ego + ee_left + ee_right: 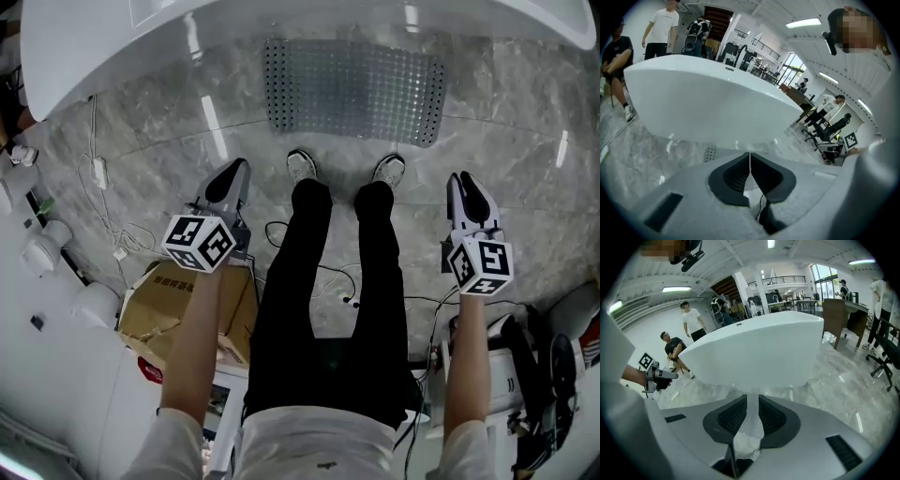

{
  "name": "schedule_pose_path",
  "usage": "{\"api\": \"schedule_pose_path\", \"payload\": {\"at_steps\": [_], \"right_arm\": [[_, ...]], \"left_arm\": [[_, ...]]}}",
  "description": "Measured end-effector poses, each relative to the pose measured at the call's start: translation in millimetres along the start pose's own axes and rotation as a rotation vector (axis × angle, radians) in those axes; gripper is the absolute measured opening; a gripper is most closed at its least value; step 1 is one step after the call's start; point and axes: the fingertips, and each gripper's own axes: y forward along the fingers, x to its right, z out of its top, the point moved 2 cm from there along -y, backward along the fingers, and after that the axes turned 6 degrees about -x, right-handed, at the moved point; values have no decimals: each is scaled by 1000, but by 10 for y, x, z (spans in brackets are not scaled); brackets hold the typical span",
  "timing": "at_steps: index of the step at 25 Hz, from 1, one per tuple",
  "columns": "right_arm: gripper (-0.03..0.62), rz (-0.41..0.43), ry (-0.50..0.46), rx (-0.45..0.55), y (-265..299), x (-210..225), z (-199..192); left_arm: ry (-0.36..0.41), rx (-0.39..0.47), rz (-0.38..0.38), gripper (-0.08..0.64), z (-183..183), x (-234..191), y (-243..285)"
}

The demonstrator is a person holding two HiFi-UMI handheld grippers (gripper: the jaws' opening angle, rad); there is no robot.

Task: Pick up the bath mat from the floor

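Left gripper (229, 178): jaws pressed together, empty. Bath mat (354, 89): flat on marble floor (525, 122) beside white bathtub (94, 47), just ahead of shoes (300, 167), apart from the 2 grippers. Right gripper (469, 192): jaws slightly spread, nothing between.

Black trousers (309, 281), white trainers (301, 167); left hand-held gripper (236, 171) and right hand-held gripper (461, 183) carry marker cubes (199, 242).
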Motion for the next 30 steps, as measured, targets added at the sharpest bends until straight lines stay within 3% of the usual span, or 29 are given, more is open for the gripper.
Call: {"api": "schedule_pose_path", "payload": {"at_steps": [4,8,13,17,21,24,30], "right_arm": [[63,-7,-44,-55,583,204,-261],[83,-27,-82,-120,1102,353,-517],[111,-56,-48,-173,1681,616,-927],[120,-99,-19,-245,2194,891,-1255],[135,-130,-24,-324,2573,1127,-1586],[140,-147,-20,-357,2701,1308,-1740],[143,-210,23,-413,3000,1756,-2088]], "left_arm": [[-41,-50,36,15,-316,-428,491],[-99,-75,15,15,-579,-778,877],[-76,-136,57,17,-947,-1272,1372],[-69,-241,63,17,-1226,-1634,1907],[-75,-286,118,20,-1439,-1958,2298],[-101,-300,147,88,-1559,-2167,2465],[-85,-348,180,156,-1793,-2488,2855]]}}
